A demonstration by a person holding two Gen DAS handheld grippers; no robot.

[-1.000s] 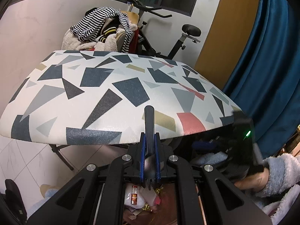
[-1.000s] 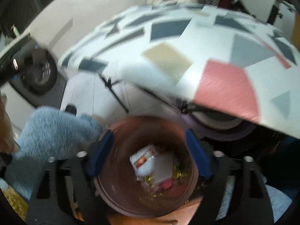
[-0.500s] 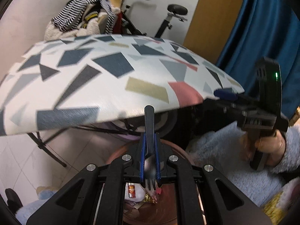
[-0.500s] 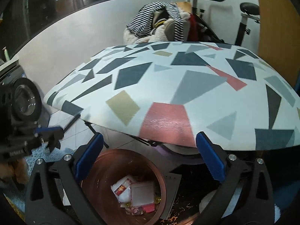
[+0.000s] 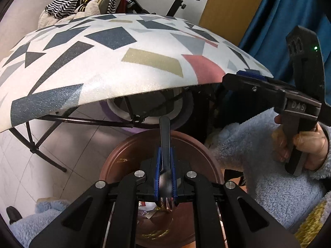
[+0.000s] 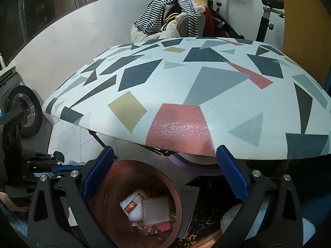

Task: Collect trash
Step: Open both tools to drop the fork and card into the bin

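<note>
Two grippers are in my hands, and only the left gripper (image 5: pixel 165 201) carries something: its jaws are almost fully closed on a black plastic fork (image 5: pixel 164 144). The fork lies along the line of the fingers, its handle pointing forward and away from me, its prongs toward the camera. Directly under and ahead of this gripper is the brown waste bin (image 5: pixel 209 157); the handle end of the fork reaches to the far rim, while the prongs are over the inside of the bin. So I judge the fork already lies over the opening, and the coming move depends on this: if the jaws open, it should fall straight down into the bin, provided the long handle does not catch on the rim.

To the right, my right gripper (image 6: pixel 163 172) has its jaws spread wide with nothing between them; they have just been opening. From it the bin (image 6: pixel 178 194) lies below and slightly to the left, with wrappers and a small white tray (image 6: pixel 155 209) at the bottom. The patterned table (image 6: pixel 186 95) stands ahead of and above both tools. The left hand is clearly nearer to finishing this drop.
</note>
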